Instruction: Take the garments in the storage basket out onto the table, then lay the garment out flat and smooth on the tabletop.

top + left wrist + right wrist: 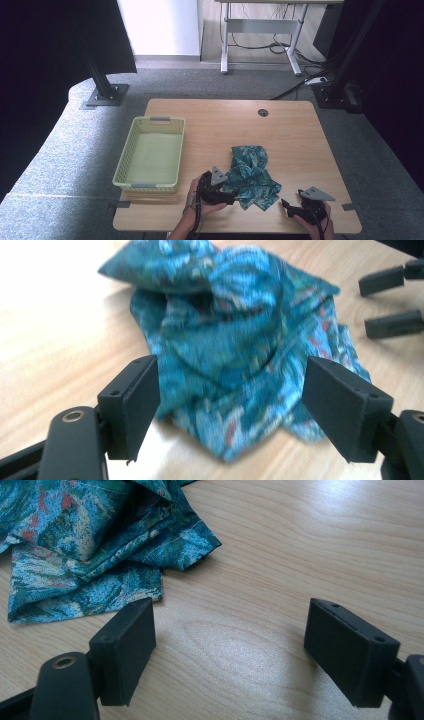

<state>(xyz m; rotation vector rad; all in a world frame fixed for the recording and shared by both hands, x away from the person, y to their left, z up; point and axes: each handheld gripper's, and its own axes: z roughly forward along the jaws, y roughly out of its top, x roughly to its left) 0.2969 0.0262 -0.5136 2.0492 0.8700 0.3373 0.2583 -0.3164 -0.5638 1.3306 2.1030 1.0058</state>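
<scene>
A crumpled teal patterned cloth (252,175) lies on the wooden table (290,130), right of centre near the front. My left gripper (231,196) is at the cloth's left front edge, open, its jaws set wide with the cloth (235,350) bunched just ahead of them. My right gripper (286,206) is open near the table's front right, a little right of the cloth. In the right gripper view a cloth corner (90,545) lies at the upper left, with bare wood between the jaws. The right gripper's jaws (392,302) appear at the far right of the left gripper view.
A pale green plastic basket (151,153), empty, stands at the table's left side. A round cable hole (263,112) sits near the far edge. Beyond the table are grey carpet, a black stand foot (105,94) and a white desk frame (262,35).
</scene>
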